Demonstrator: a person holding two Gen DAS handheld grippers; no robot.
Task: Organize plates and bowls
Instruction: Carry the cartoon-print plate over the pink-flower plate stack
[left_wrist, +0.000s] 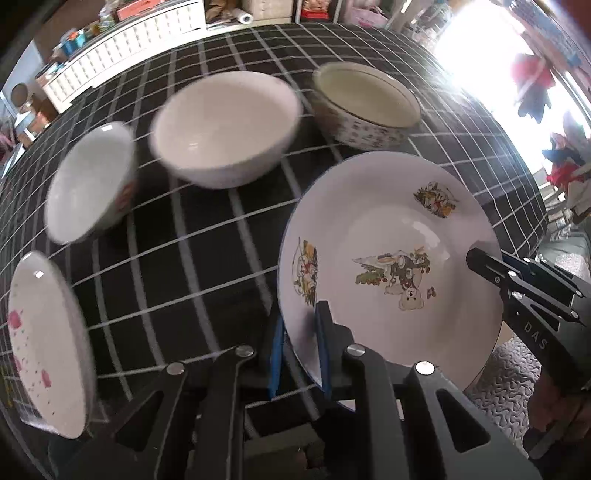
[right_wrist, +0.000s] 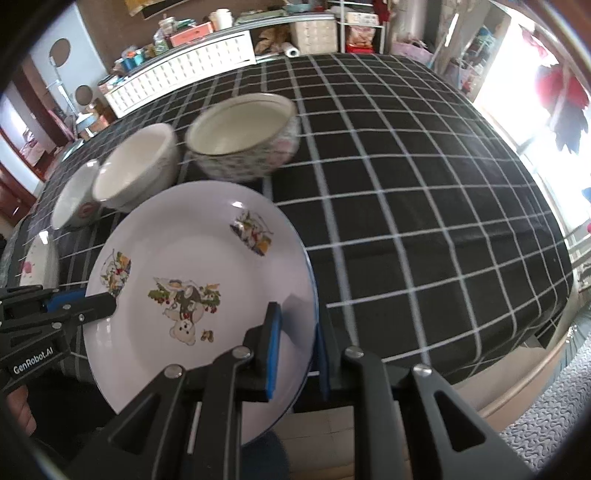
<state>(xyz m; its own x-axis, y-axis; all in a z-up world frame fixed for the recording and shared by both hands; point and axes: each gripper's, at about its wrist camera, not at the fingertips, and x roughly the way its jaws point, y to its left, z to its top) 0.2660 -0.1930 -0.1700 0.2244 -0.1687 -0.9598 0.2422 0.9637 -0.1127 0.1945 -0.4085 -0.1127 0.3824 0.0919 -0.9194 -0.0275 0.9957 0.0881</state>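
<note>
A white cartoon-print plate (left_wrist: 388, 266) (right_wrist: 199, 291) is held tilted above the checked table's near edge. My left gripper (left_wrist: 299, 347) is shut on its left rim; it shows in the right wrist view (right_wrist: 92, 306). My right gripper (right_wrist: 295, 350) is shut on its right rim; it shows in the left wrist view (left_wrist: 484, 266). Behind stand a small white bowl (left_wrist: 92, 181) (right_wrist: 75, 199), a plain white bowl (left_wrist: 225, 125) (right_wrist: 136, 170) and a patterned bowl (left_wrist: 365, 103) (right_wrist: 243, 136). A pink-flowered plate (left_wrist: 44, 343) (right_wrist: 35, 264) lies at the left.
The black-and-white checked tablecloth (right_wrist: 424, 206) covers the table. A white drawer cabinet (right_wrist: 177, 70) with clutter stands behind the table. A bright window is at the right. A grey textured mat (right_wrist: 554, 424) lies below the table's near right edge.
</note>
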